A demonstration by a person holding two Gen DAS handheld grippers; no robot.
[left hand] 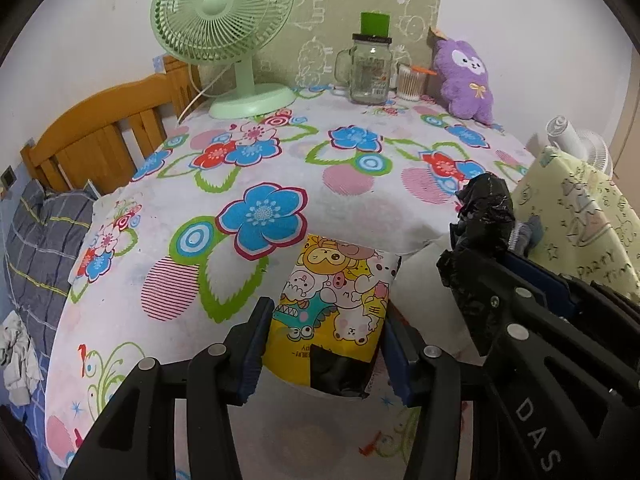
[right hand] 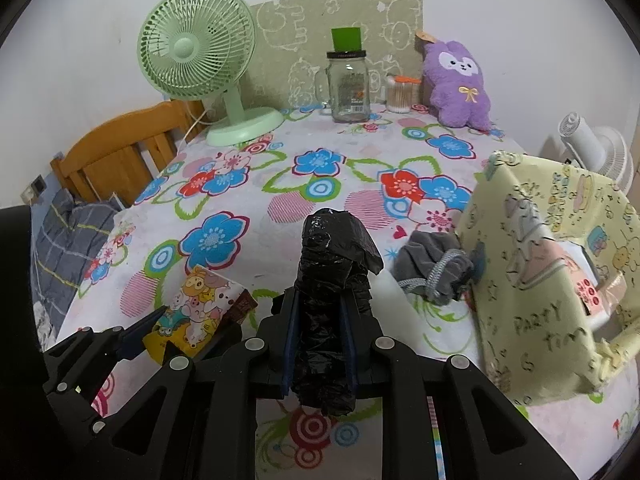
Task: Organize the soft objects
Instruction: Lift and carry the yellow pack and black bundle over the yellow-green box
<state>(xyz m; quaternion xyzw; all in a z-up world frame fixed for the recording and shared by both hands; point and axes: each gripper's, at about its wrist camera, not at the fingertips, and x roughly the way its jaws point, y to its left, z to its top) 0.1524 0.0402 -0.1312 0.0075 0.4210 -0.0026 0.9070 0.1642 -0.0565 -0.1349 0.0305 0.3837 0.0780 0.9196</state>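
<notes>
A yellow cartoon-printed soft packet [left hand: 332,292] sits between the blue pads of my left gripper [left hand: 326,314], which is shut on it just above the flowered tablecloth [left hand: 256,168]. In the right wrist view the same packet [right hand: 200,292] shows at lower left in the left gripper [right hand: 196,320]. My right gripper [right hand: 320,296] is shut on a crumpled black plastic bag roll [right hand: 332,240] that sticks up past its fingertips. The left wrist view shows that roll [left hand: 486,200] at its right edge. A grey cloth bundle [right hand: 436,272] lies on the table beside a pale yellow fabric box [right hand: 540,264].
At the table's back stand a green desk fan [right hand: 196,44], a glass mug jar [right hand: 348,84], a cup of cotton swabs [right hand: 400,96] and a purple plush toy [right hand: 458,84]. A wooden headboard [left hand: 92,132] is on the left, a white fan [right hand: 600,152] on the right.
</notes>
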